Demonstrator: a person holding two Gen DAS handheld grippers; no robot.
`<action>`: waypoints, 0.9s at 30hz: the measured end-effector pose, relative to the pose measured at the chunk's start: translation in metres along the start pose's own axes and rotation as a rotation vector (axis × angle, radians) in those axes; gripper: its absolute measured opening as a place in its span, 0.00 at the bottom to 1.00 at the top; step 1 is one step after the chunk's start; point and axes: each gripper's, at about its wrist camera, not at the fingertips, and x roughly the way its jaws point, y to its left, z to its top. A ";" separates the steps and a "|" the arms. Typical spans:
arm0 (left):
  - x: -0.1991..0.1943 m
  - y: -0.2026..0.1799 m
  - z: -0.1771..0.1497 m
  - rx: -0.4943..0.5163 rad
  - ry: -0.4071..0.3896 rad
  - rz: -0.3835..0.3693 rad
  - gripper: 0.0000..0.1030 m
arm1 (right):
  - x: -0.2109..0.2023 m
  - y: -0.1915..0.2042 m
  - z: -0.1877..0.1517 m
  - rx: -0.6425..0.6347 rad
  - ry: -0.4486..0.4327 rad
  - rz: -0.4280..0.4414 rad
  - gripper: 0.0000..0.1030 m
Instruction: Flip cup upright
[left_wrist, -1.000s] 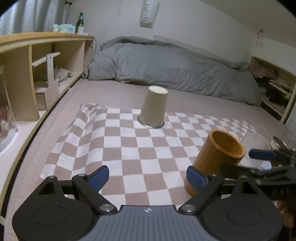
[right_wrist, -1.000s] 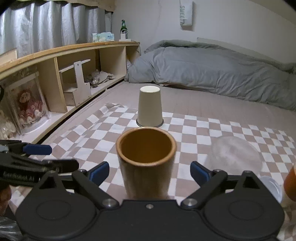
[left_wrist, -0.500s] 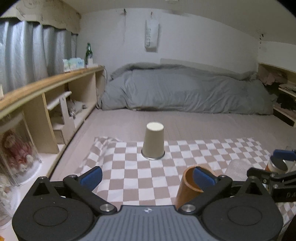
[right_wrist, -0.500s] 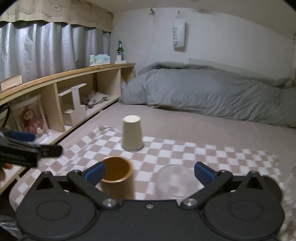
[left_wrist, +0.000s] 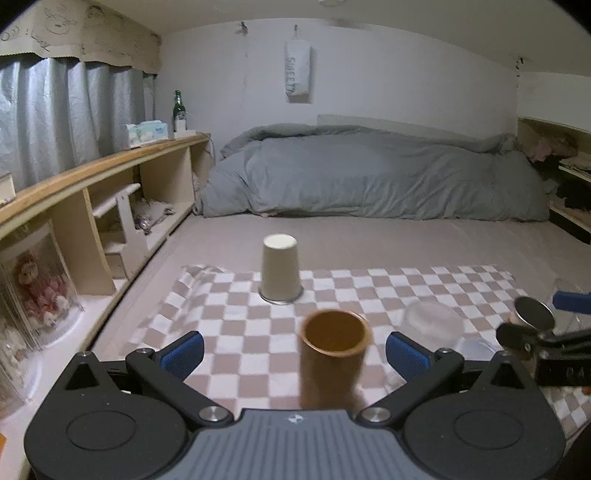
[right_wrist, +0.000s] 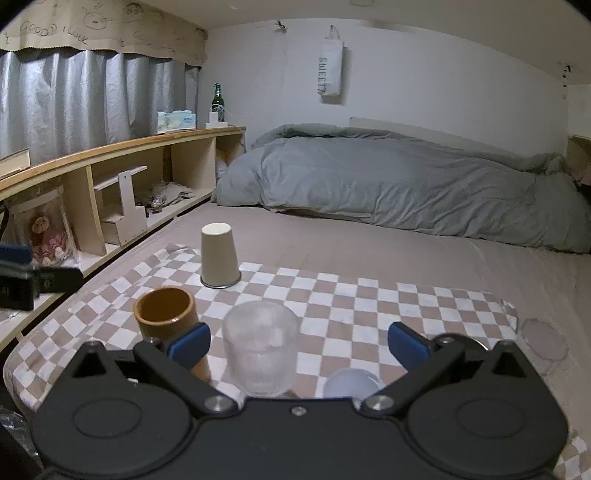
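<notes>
Entry: I had pulled both grippers back; left gripper (left_wrist: 293, 350) and right gripper (right_wrist: 299, 341) stood spread, holding nothing. Brown cup (left_wrist: 334, 345) already upright on the checked cloth (left_wrist: 229, 325); paper cup (left_wrist: 279, 266) still inverted, well beyond. Only my right view showed the frosted glass (right_wrist: 260, 350) plainly.

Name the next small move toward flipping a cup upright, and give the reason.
Probably ease the right gripper forward around the frosted clear cup. That cup stands mouth-down just ahead between its open jaws. The brown cup beside it is already upright, and the beige paper cup, also inverted, stands farther back on the checkered cloth.
</notes>
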 end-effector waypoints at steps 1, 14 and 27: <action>-0.001 -0.004 -0.003 0.002 0.000 -0.004 1.00 | -0.002 -0.003 -0.002 0.002 -0.001 -0.003 1.00; -0.003 -0.014 -0.029 0.008 -0.027 0.058 1.00 | -0.012 -0.017 -0.021 0.015 0.024 -0.016 1.00; 0.001 -0.011 -0.034 0.006 0.013 0.074 1.00 | -0.018 -0.016 -0.027 0.020 0.019 -0.055 1.00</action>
